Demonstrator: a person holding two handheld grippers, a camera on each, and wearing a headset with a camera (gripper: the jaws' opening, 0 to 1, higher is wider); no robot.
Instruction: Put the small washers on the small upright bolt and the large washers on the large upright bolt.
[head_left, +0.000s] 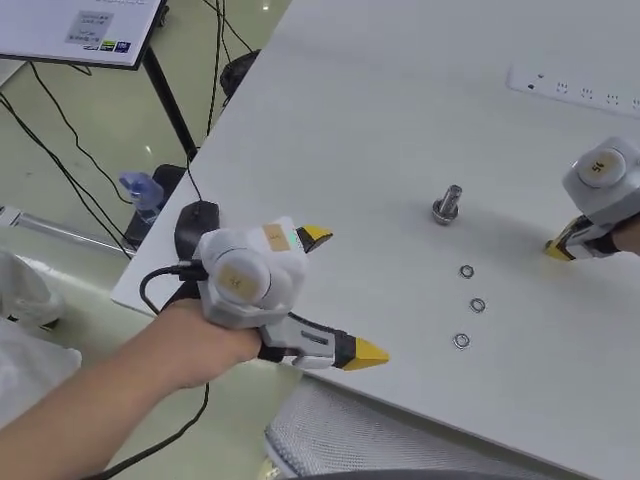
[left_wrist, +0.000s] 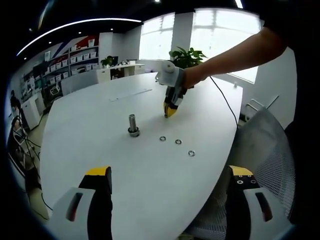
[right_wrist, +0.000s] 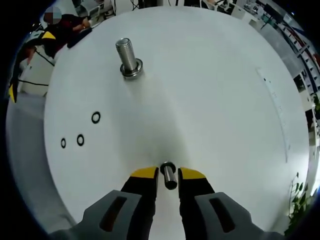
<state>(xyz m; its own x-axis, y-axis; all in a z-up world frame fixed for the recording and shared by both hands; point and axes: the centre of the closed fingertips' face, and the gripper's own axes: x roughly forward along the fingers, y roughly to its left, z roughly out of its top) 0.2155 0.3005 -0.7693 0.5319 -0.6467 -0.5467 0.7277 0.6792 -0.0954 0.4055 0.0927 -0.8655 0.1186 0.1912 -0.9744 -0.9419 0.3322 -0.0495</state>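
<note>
A large bolt (head_left: 447, 205) stands upright mid-table, with a ring at its base (right_wrist: 131, 72). Three small washers (head_left: 466, 271) (head_left: 477, 305) (head_left: 461, 341) lie in a row in front of it; in the right gripper view they are at its left (right_wrist: 95, 117). My right gripper (right_wrist: 168, 173) is down at the table on the right (head_left: 562, 246), its yellow tips shut on a small bolt (right_wrist: 168, 176) that stands on the tabletop. My left gripper (head_left: 340, 293) hovers open at the table's near-left edge, nothing between its jaws (left_wrist: 170, 172), facing the large bolt (left_wrist: 133, 125) and washers (left_wrist: 178, 141).
A white power strip (head_left: 575, 92) lies at the far right of the white table (head_left: 380, 120). A grey mesh chair (head_left: 330, 440) sits under the near edge. A black mouse (head_left: 197, 222) rests at the left corner, cables and a spray bottle (head_left: 140, 190) on the floor beyond.
</note>
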